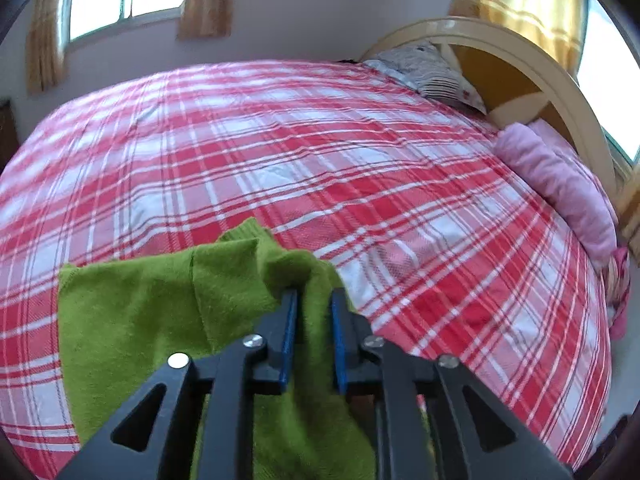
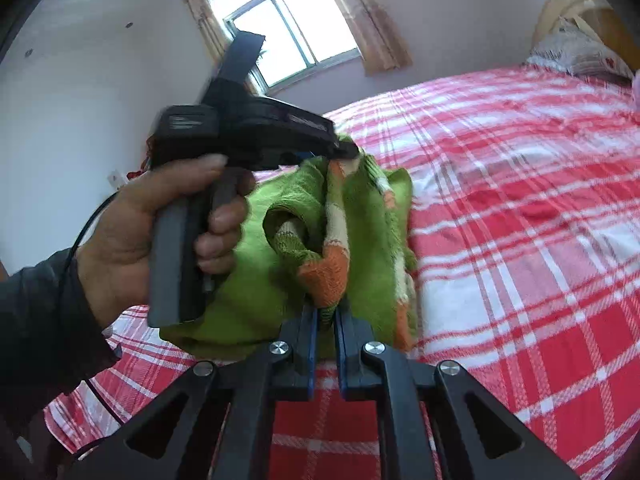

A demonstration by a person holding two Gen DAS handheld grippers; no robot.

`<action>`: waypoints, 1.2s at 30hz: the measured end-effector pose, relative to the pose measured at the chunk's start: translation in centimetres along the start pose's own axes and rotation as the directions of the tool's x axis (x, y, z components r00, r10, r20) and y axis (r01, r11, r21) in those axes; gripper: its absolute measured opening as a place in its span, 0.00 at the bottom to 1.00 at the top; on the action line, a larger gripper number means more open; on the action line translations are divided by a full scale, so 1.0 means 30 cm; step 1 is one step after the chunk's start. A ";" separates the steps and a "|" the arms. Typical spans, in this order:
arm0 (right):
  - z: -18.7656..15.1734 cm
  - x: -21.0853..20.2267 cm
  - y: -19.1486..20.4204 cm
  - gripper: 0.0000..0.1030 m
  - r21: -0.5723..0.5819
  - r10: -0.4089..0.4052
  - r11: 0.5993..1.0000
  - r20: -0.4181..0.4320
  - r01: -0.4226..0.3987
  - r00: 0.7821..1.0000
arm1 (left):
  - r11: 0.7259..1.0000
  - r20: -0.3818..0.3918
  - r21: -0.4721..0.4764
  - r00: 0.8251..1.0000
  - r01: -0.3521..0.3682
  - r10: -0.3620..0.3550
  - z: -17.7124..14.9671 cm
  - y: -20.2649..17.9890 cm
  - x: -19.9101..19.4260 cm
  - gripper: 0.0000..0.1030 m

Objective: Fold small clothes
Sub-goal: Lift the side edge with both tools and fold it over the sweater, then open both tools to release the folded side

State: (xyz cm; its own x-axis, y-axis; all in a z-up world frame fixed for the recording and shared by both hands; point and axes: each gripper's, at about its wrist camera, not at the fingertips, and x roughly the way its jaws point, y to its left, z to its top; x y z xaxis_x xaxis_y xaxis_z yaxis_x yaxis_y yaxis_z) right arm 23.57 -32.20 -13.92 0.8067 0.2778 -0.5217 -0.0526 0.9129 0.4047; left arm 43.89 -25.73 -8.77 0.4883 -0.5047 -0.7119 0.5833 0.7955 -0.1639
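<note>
The green knitted sweater (image 2: 248, 280) hangs bunched just above the plaid bed (image 2: 520, 240), not yet folded flat. The right gripper (image 2: 326, 316) pinches its orange-patterned hem; the left gripper (image 1: 314, 300) has green fabric between slightly parted fingers. Laying out and folding remain.

both wrist views close, angled down over bed (image 1: 280, 152); share green garment (image 2: 248, 288).

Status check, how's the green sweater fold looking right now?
Left gripper and right gripper both pinching the green sweater, bunched above the plaid bedspread. Nothing in the way.
</note>
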 end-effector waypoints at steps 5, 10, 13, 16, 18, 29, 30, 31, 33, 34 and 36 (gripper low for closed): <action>-0.028 -0.020 -0.054 0.07 0.064 0.002 0.998 -0.012 -0.001 1.000 | 0.999 0.080 0.052 0.997 -0.002 -0.003 -0.051 -0.017 -0.140 0.50; -0.040 -0.041 -0.099 0.10 0.140 0.007 0.990 0.001 -0.007 1.000 | 0.988 0.133 0.065 0.983 -0.140 0.130 -0.203 0.057 -0.263 0.68; -0.040 -0.076 -0.095 0.54 0.148 -0.028 0.989 0.054 0.019 0.998 | 0.970 0.139 0.062 0.965 -0.233 0.223 -0.316 0.116 -0.301 0.73; -0.015 -0.139 -0.053 0.58 0.107 -0.050 0.994 0.154 0.034 0.987 | 0.967 0.124 0.045 0.962 -0.251 0.244 -0.405 0.168 -0.311 0.74; 0.021 -0.126 -0.015 0.58 0.057 -0.055 0.997 0.129 0.048 0.990 | 0.976 0.122 0.019 0.969 -0.218 0.214 -0.436 0.189 -0.311 0.74; 0.237 0.224 0.002 0.15 0.089 -0.004 0.996 -0.199 0.022 0.980 | 0.991 0.126 -0.035 0.983 -0.133 0.136 -0.484 0.198 -0.289 0.87; 0.227 0.219 0.008 0.14 0.062 -0.033 0.997 -0.194 0.046 0.981 | 0.992 0.134 -0.040 0.983 -0.123 0.128 -0.488 0.201 -0.297 0.87; 0.216 0.192 0.010 0.13 0.024 -0.075 0.996 -0.167 0.081 0.983 | 0.993 0.146 -0.045 0.983 -0.106 0.111 -0.490 0.203 -0.307 0.88; 0.205 0.160 -0.013 0.12 0.025 -0.102 0.994 -0.140 0.107 0.985 | 0.994 0.146 -0.046 0.983 -0.101 0.107 -0.493 0.203 -0.308 0.94; 0.199 0.167 -0.038 0.12 0.039 -0.111 0.992 -0.156 0.119 0.981 | 0.995 0.139 -0.037 0.985 -0.097 0.101 -0.491 0.198 -0.300 0.96; 0.181 0.189 -0.084 0.12 0.065 -0.115 0.990 -0.176 0.128 0.978 | 0.994 0.102 -0.012 0.989 -0.104 0.105 -0.485 0.180 -0.271 0.96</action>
State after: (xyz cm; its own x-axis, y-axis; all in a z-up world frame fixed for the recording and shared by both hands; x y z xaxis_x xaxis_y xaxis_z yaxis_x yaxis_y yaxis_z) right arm 31.47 -34.56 -13.83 0.6912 0.2192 -0.6886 0.0897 0.9195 0.3828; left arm 33.63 -12.48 -13.80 0.6101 -0.4500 -0.6521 0.5215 0.8477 -0.0970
